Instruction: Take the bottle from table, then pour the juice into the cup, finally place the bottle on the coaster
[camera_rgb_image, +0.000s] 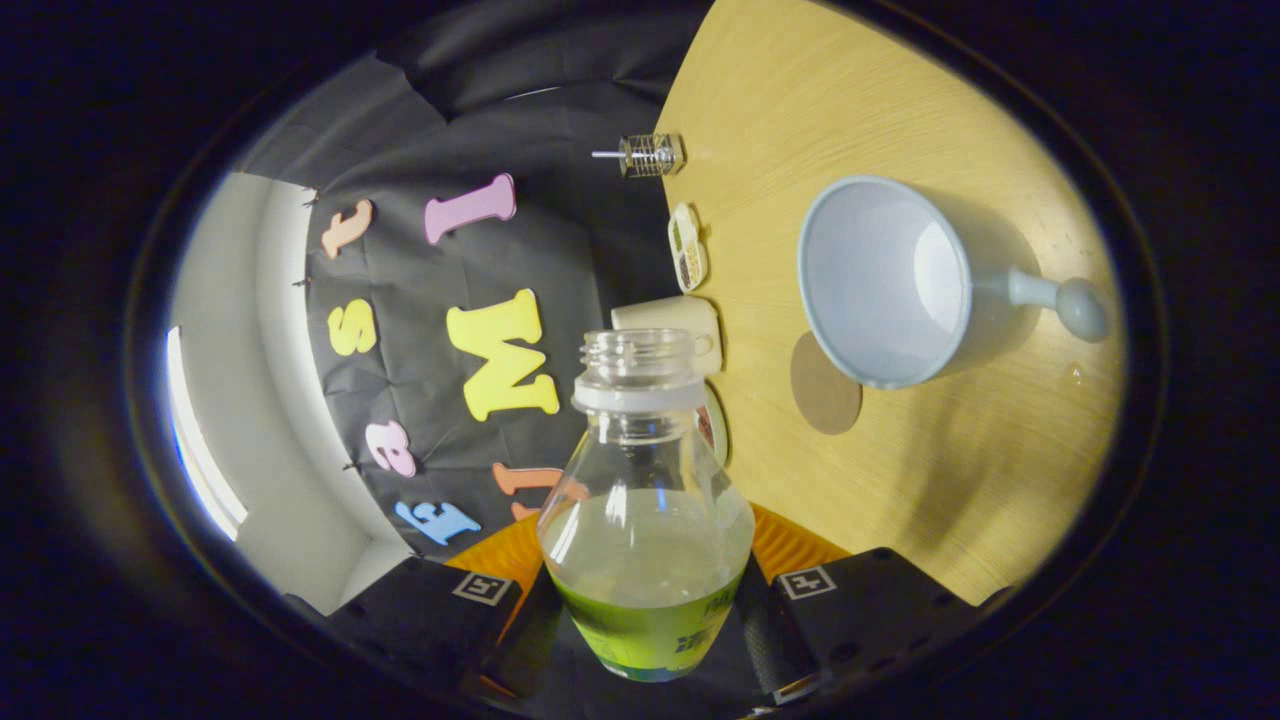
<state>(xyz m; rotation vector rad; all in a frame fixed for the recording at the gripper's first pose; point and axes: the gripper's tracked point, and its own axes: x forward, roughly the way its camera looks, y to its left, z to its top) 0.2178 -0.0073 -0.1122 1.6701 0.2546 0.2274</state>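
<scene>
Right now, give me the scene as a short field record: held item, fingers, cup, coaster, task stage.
held item: bottle, uncapped, pale liquid inside, tilted with the whole view
fingers: gripper shut on the bottle, one finger on each side of its lower body
cup: pale blue cup with a handle, on the table, beyond the bottle mouth, looks empty
coaster: round brown coaster beside the cup, bare
task stage: bottle lifted; no liquid leaving the mouth

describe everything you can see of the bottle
The bottle is clear plastic, round-shouldered, with a threaded neck, a white collar ring and no cap. Pale yellowish juice fills its lower part above a green label. The gripper is shut on its body, a finger on either side. The view is rolled, so the table stands sideways beyond it.
</scene>
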